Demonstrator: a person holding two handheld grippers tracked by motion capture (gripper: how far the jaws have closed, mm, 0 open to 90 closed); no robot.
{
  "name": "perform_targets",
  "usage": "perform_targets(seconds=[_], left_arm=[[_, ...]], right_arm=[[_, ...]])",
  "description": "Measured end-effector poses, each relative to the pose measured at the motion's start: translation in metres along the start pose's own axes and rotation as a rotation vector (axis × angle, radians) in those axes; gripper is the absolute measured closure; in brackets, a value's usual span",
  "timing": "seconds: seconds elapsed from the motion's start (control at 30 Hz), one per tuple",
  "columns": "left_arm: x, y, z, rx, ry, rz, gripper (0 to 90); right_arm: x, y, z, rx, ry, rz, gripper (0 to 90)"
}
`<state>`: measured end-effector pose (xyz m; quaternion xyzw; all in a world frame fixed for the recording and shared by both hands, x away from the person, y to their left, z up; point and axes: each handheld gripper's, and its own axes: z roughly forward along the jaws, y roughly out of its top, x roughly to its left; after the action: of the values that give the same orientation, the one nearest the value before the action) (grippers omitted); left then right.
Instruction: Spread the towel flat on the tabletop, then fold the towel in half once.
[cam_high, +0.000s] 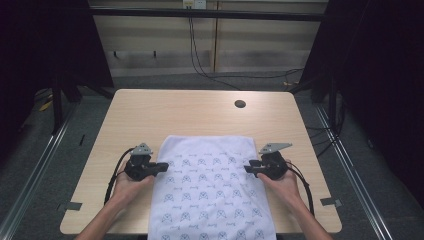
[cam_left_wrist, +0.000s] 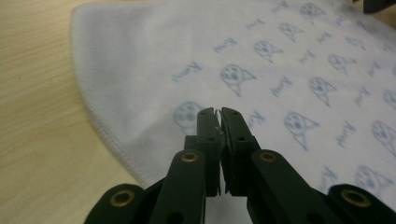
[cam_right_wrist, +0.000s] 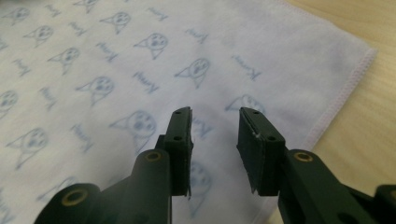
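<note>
A white cloth (cam_high: 210, 187) printed with small blue cat faces lies flat on the wooden table (cam_high: 150, 112) and hangs over its near edge. My left gripper (cam_high: 164, 166) hovers at the cloth's left edge, jaws pointing right. In the left gripper view the left gripper (cam_left_wrist: 219, 112) is shut with nothing between its jaws, just above the cloth (cam_left_wrist: 261, 60). My right gripper (cam_high: 247, 169) sits at the cloth's right edge, pointing left. In the right gripper view the right gripper (cam_right_wrist: 215, 114) is open over the cloth (cam_right_wrist: 116, 60), holding nothing.
A dark round hole (cam_high: 240, 104) sits in the table near its far right. Bare tabletop lies beyond the cloth and on both sides. Black frame posts (cam_high: 57, 100) and cables (cam_high: 200, 65) stand on the floor past the table.
</note>
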<state>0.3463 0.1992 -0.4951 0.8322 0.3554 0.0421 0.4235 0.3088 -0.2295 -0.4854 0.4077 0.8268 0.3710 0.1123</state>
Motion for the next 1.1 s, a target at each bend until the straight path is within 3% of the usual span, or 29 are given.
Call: perform_targets(seconds=[0.1,0.17,0.27,0.5,0.6,0.63,0.8,1.0,1.1], left_arm=[[0.002,-0.001,0.007,0.042,0.019,0.027,84.2],[0.003,-0.005,0.008,0.030,0.015,0.029,82.2],[0.003,-0.008,0.007,0.019,0.001,0.015,81.7],[-0.011,-0.014,0.002,0.044,-0.022,0.064,78.1],[-0.018,-0.016,-0.001,0.076,-0.029,0.062,87.3],[-0.021,-0.016,-0.003,0.089,-0.024,0.056,90.0],[-0.031,-0.019,-0.004,0.104,-0.061,0.059,90.0],[-0.039,-0.024,-0.007,0.118,-0.096,0.085,90.0],[-0.039,-0.025,-0.008,0.118,-0.109,0.082,88.8]], right_arm=[[-0.008,0.002,0.012,0.021,-0.014,0.009,64.4],[-0.008,-0.001,0.014,0.047,-0.013,0.009,62.8],[-0.006,-0.006,0.009,0.059,-0.004,0.012,62.5],[0.005,-0.025,-0.011,0.078,0.015,0.001,62.8],[0.010,-0.031,-0.018,0.093,0.023,-0.012,70.4],[0.012,-0.033,-0.022,0.106,0.035,-0.004,76.7],[0.020,-0.049,-0.036,0.102,0.029,-0.010,85.7],[0.027,-0.054,-0.042,0.108,0.055,0.005,80.1],[0.024,-0.049,-0.050,0.063,0.053,0.018,74.2]])
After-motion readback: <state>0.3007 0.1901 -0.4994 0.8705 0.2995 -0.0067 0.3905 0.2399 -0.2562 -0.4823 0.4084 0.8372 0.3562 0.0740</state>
